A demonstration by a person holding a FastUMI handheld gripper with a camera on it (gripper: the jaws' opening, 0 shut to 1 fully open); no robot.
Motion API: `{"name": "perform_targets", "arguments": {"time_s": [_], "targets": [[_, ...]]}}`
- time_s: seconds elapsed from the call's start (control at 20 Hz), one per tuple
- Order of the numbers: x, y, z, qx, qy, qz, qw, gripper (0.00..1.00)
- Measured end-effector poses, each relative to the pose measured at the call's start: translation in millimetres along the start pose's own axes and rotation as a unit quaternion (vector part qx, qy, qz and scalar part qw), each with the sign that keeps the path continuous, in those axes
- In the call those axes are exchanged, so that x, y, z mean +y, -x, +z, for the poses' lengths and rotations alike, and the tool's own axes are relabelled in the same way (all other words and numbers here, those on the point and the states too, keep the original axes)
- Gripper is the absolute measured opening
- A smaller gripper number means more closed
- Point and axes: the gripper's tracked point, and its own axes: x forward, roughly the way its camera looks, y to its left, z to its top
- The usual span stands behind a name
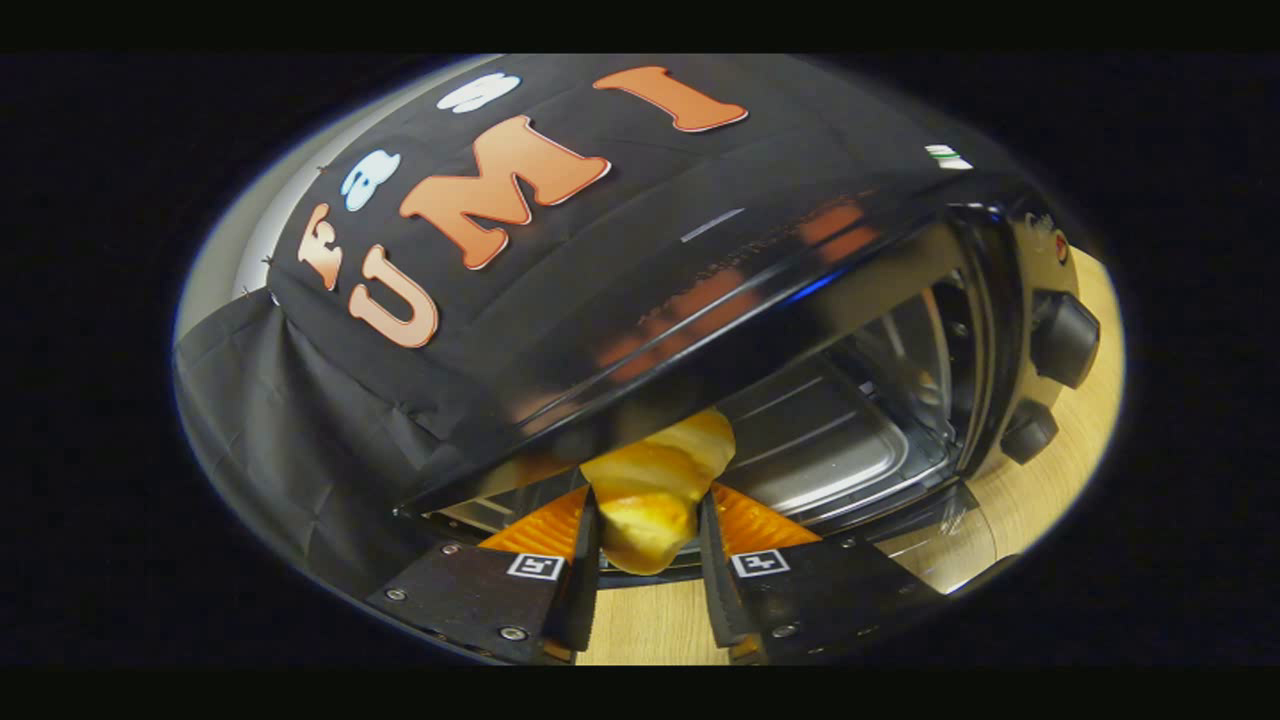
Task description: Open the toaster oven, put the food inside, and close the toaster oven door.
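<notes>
A golden, ridged bread roll (655, 490) sits between my fingers, and my gripper (648, 525) is shut on it. The roll's far end pokes into the mouth of the black toaster oven (700, 300), just under its glossy top edge. The oven stands open: its glass door (940, 535) lies folded down toward me, beyond the right finger. Inside, a shiny metal tray (830, 440) lies to the right of the roll. The whole view is tilted.
Two black knobs (1062, 338) sit on the oven's control panel at its right side. The oven rests on a light wooden tabletop (1060, 470), which also shows between my fingers. Black cloth hangs behind and left of the oven.
</notes>
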Motion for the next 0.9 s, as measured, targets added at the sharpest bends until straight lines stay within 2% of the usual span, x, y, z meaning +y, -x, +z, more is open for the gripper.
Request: {"name": "perform_targets", "arguments": {"time_s": [0.15, 0.35, 0.65, 0.9], "targets": [[2, -1, 2, -0.012, 0.026, -0.014, 0.999, 0.47], [-6, 2, 5, -0.029, 0.076, -0.051, 0.995, 0.66], [-8, 18, 4, -0.020, 0.094, -0.060, 0.994, 0.72], [1, 71, 4, -0.049, 0.149, -0.052, 0.986, 0.77]]}}
